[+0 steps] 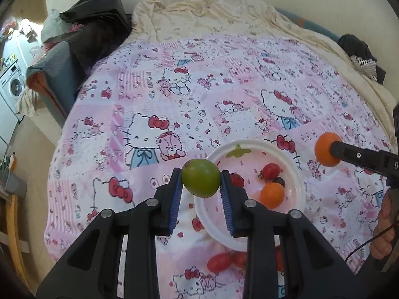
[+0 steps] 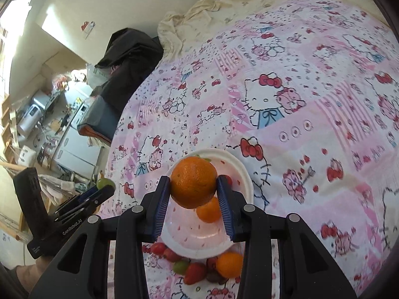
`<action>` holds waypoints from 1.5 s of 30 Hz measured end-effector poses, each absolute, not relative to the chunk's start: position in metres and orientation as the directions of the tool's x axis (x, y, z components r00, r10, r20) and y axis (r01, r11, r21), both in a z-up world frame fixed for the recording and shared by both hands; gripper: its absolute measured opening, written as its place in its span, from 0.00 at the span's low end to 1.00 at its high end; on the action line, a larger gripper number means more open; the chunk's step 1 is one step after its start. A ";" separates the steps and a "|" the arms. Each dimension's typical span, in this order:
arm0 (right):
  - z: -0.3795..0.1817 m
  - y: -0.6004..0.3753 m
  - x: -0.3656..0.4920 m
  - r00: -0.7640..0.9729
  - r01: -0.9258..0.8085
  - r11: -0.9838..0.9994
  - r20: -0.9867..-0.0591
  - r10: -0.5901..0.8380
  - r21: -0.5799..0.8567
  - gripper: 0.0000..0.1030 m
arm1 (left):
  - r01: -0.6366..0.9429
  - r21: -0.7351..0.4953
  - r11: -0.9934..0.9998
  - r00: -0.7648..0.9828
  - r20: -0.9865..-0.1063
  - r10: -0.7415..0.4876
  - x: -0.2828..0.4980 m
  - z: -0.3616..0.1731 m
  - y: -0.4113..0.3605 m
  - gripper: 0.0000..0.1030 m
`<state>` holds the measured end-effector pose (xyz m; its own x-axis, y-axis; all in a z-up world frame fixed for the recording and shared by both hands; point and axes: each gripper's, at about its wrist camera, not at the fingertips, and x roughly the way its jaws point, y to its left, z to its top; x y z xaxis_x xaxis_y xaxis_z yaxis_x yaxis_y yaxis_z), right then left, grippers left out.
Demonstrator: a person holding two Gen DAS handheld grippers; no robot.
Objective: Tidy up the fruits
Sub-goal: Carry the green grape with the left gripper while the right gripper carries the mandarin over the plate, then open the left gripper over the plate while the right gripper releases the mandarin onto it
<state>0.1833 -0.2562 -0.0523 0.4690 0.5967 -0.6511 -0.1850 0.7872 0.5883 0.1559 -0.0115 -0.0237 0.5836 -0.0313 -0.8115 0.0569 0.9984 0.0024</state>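
Observation:
My left gripper (image 1: 200, 182) is shut on a green round fruit (image 1: 200, 178) and holds it above the near-left rim of a white plate (image 1: 298, 174). The plate holds a small orange (image 1: 272, 195), red cherry tomatoes (image 1: 271, 171) and a dark grape (image 1: 279, 181). My right gripper (image 2: 193, 186) is shut on a large orange (image 2: 193, 184) above the same plate (image 2: 245, 174), where the small orange (image 2: 209, 210) lies. In the left wrist view the right gripper (image 1: 331, 150) holds its orange (image 1: 323, 149) to the right of the plate.
Loose fruit lies on the Hello Kitty bedsheet (image 2: 286, 104) before the plate: red tomatoes (image 2: 159, 248), a strawberry (image 2: 195, 272), a green grape (image 2: 180, 266), an orange (image 2: 229, 264). Dark clothes (image 1: 94, 25) sit at the bed's far left. The floor and appliances (image 2: 74, 134) lie beyond the left edge.

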 end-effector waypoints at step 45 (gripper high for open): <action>-0.112 -0.220 0.239 0.327 -0.170 0.782 -0.714 0.619 0.600 0.77 | 0.053 -0.108 0.993 0.423 -0.898 -0.121 0.181 -0.095 -0.019 0.68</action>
<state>0.2389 -0.2197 -0.1120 0.3267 0.6188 -0.7144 -0.1702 0.7820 0.5996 0.1811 -0.0193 -0.0951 0.4232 -0.1207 -0.8980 0.0535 0.9927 -0.1082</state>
